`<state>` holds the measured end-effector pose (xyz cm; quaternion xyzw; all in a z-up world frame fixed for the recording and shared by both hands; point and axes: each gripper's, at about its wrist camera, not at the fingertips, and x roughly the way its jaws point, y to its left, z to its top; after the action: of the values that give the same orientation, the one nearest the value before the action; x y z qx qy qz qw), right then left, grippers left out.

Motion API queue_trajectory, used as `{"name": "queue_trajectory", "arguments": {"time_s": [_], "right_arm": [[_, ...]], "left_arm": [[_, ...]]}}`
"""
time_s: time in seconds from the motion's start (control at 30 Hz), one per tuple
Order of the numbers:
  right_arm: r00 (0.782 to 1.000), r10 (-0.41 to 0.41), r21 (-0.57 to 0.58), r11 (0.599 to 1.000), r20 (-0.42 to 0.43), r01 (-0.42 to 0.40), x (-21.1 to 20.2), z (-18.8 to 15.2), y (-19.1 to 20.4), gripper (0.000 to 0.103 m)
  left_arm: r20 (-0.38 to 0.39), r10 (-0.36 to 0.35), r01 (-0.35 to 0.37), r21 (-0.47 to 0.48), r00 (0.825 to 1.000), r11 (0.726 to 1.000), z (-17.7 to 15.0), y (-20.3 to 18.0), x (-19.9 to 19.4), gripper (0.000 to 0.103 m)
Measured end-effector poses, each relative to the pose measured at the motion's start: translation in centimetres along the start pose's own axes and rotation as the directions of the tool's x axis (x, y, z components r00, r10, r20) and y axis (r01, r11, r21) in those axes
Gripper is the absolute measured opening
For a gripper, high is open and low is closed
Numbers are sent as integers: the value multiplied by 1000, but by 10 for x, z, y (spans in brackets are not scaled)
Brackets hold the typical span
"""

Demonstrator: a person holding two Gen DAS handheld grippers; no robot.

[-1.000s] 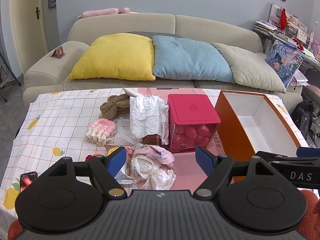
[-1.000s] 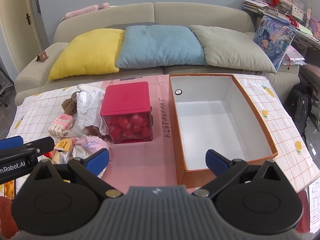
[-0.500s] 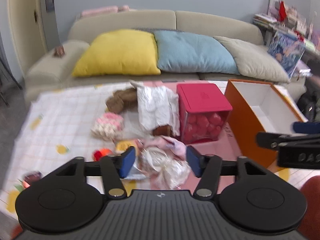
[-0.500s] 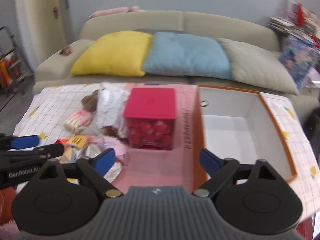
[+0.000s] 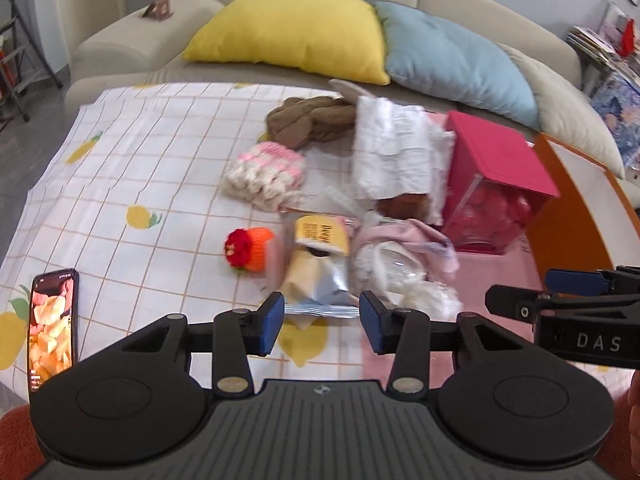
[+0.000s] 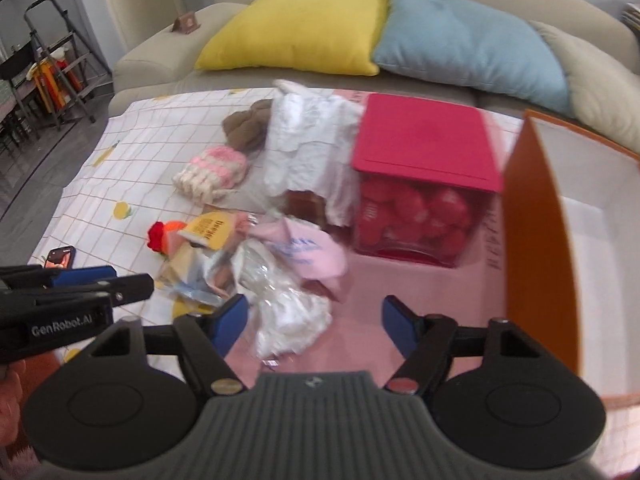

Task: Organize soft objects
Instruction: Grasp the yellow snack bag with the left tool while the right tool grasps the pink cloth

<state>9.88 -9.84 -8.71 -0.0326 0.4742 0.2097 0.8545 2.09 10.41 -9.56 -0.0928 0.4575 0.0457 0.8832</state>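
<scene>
Ahead of jaws: foil snack packet (image 5: 316,280), nearer than a second ago.
Left gripper (image 5: 322,322): jaws narrowed, half-open, empty; approach under way.
Right gripper (image 6: 314,322): wide, empty, over bagged white cloth (image 6: 288,320).

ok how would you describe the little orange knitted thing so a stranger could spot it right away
Start at the red-lidded box on the lemon-print tablecloth and look left past the heap of wrapped items. The orange knitted piece lies there alone on the cloth, nearer than the pink-and-cream knit. Only it is bright orange with a red flower.
</scene>
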Motion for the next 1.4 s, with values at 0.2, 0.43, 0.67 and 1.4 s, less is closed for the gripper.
{"name": "queue_trajectory", "arguments": {"time_s": [0.2,0.43,0.67,1.4], "right_arm": [[999,31,-6,999,-5,-31,33,25,9,60],[998,51,15,999,-44,-50,69,40,11,52],[993,82,40,996,-89,-79,85,37,7,15],[998,67,21,998,-2,-67,22,38,-17,3]], "left_arm": [[4,-9,9,-14,1000,1000,4,14,19,55],[4,-22,22,-12,1000,1000,10,23,38,61],[-15,-43,43,13,999,999,13,21,56,69],[-27,-8,12,138,1000,990,8,-10,82,47]]}}
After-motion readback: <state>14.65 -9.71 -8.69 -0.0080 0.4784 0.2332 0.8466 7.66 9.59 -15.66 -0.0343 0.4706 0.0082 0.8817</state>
